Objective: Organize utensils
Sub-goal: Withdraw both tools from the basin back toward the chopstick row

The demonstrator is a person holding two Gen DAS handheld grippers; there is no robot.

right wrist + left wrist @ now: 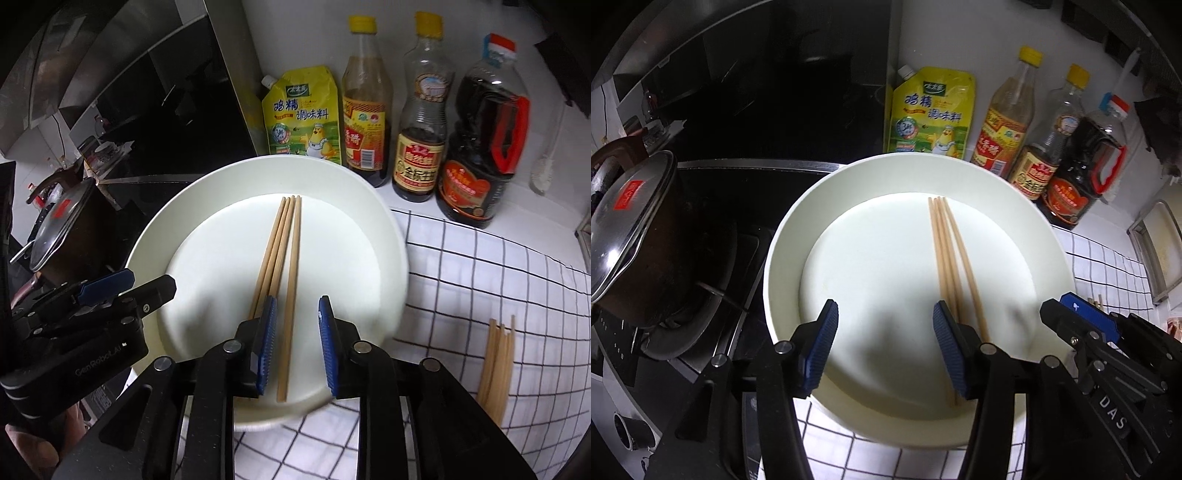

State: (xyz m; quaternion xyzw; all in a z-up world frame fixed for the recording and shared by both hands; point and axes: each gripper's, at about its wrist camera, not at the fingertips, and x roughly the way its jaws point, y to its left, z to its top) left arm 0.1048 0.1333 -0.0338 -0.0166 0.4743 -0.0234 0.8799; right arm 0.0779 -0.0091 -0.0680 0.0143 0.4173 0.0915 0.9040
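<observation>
A white plate lies on a checked cloth. Several wooden chopsticks lie on it, pointing away from me. My left gripper is open and empty above the plate's near side, just left of the chopsticks. My right gripper is open, its jaws on either side of the rightmost chopstick, not closed on it. A second bundle of chopsticks lies on the cloth at the right. The right gripper also shows in the left wrist view, and the left gripper in the right wrist view.
A yellow seasoning pouch and three sauce bottles stand against the back wall behind the plate. A lidded dark pot sits on the stove at the left. A tray lies at the far right.
</observation>
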